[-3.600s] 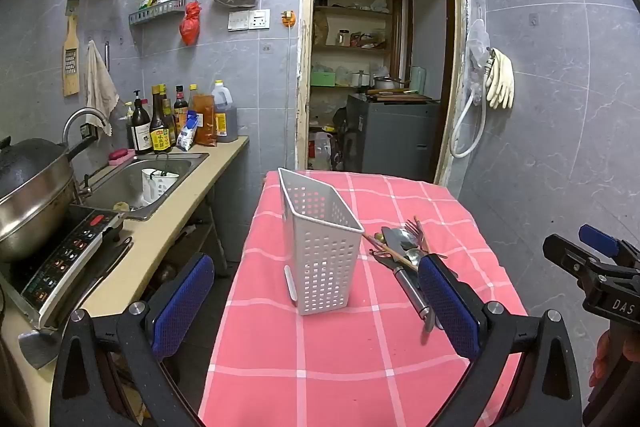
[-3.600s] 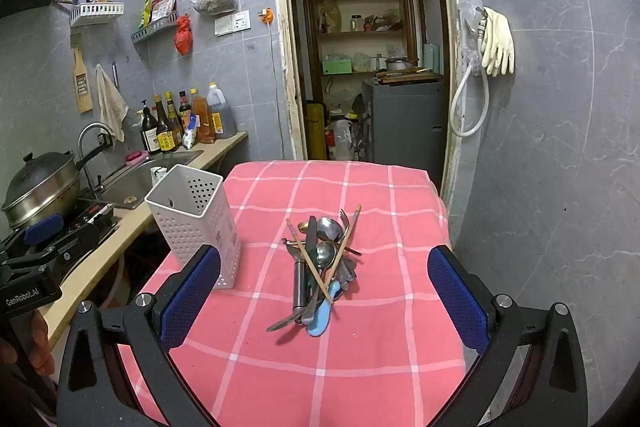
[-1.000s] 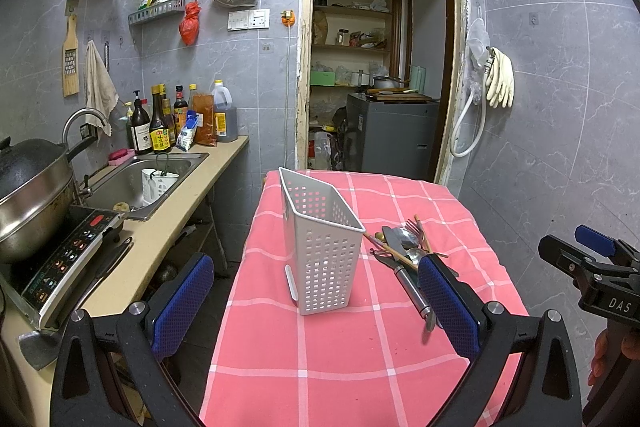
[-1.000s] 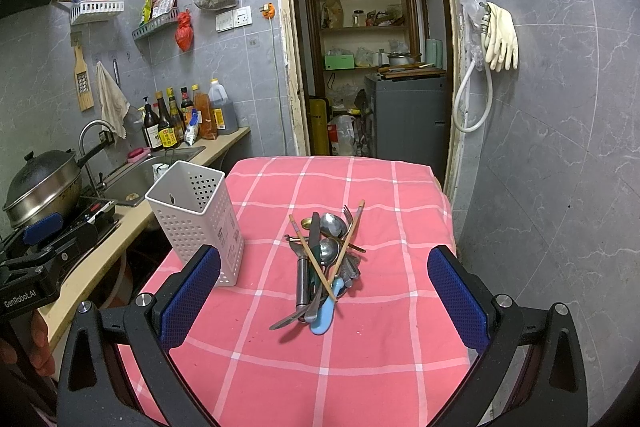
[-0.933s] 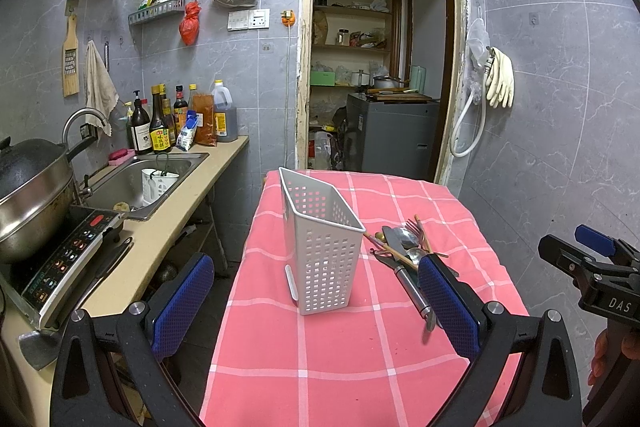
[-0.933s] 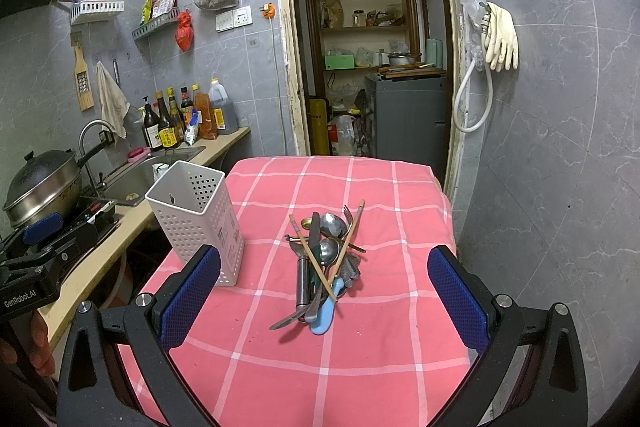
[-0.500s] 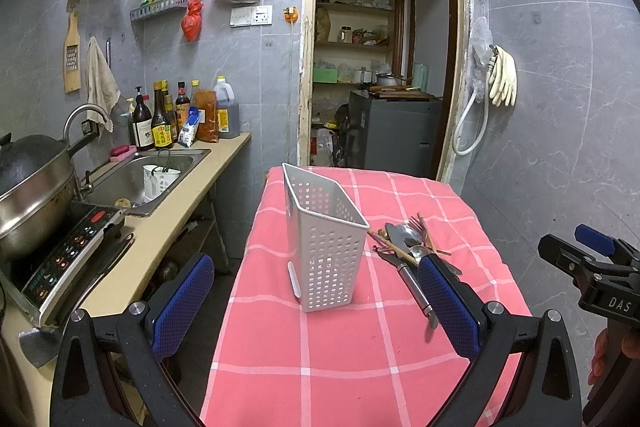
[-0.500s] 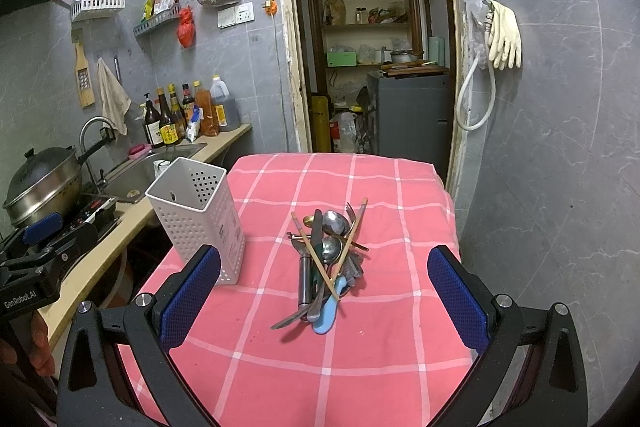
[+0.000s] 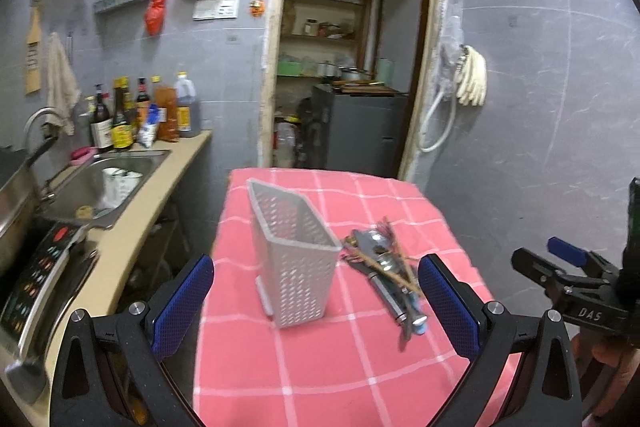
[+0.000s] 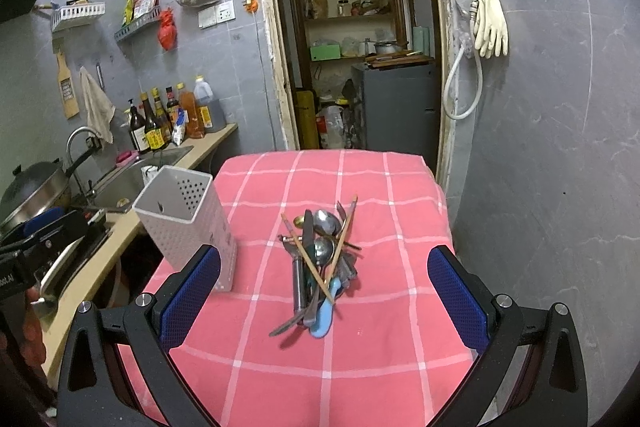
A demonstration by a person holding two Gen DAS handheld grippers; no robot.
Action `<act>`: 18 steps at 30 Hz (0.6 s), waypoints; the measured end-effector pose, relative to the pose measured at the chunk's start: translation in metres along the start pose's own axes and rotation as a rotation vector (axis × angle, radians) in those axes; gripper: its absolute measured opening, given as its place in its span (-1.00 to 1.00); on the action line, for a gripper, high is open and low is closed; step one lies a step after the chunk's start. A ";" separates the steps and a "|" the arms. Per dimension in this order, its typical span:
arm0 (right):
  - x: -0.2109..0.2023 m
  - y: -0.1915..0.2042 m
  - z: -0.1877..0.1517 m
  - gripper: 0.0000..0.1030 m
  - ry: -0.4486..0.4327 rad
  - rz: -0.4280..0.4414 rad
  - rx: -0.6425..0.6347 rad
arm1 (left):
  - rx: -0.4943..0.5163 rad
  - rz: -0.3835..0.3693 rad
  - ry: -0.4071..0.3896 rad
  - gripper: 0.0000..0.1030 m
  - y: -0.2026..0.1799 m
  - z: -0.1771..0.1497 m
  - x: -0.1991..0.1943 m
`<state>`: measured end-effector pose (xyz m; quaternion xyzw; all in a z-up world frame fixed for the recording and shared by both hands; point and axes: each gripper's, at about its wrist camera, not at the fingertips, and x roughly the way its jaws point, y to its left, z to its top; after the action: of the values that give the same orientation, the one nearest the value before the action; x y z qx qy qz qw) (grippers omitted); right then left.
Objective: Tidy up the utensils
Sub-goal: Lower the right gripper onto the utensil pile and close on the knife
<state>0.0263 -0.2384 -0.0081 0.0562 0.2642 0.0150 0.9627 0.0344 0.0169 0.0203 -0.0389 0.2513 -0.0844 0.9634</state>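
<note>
Hovering over the table (image 10: 360,379), both grippers spread wide, grasping nothing.
Utensils (image 10: 320,259) lie heaped just right of the holder (image 10: 188,231).

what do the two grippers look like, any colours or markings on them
Both are black plastic frames with silver screws and triangular cut-outs. The left gripper and the right gripper each carry two wide fingers faced with textured blue pads. Seen from the left camera, the right gripper's side reads "DAS" in white and has a blue tab.
</note>
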 end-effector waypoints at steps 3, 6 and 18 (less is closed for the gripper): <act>0.001 -0.002 0.014 0.98 -0.005 -0.006 -0.007 | 0.000 -0.068 -0.002 0.99 -0.001 0.015 0.011; 0.000 -0.007 0.027 0.98 -0.018 -0.011 -0.006 | 0.008 -0.129 -0.010 0.99 -0.005 0.028 0.020; 0.040 -0.056 0.064 0.93 0.026 0.044 0.022 | -0.036 -0.244 0.029 0.88 -0.046 0.071 0.085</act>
<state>0.0932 -0.2981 0.0202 0.0722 0.2757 0.0339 0.9579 0.1360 -0.0412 0.0469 -0.0854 0.2600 -0.1968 0.9415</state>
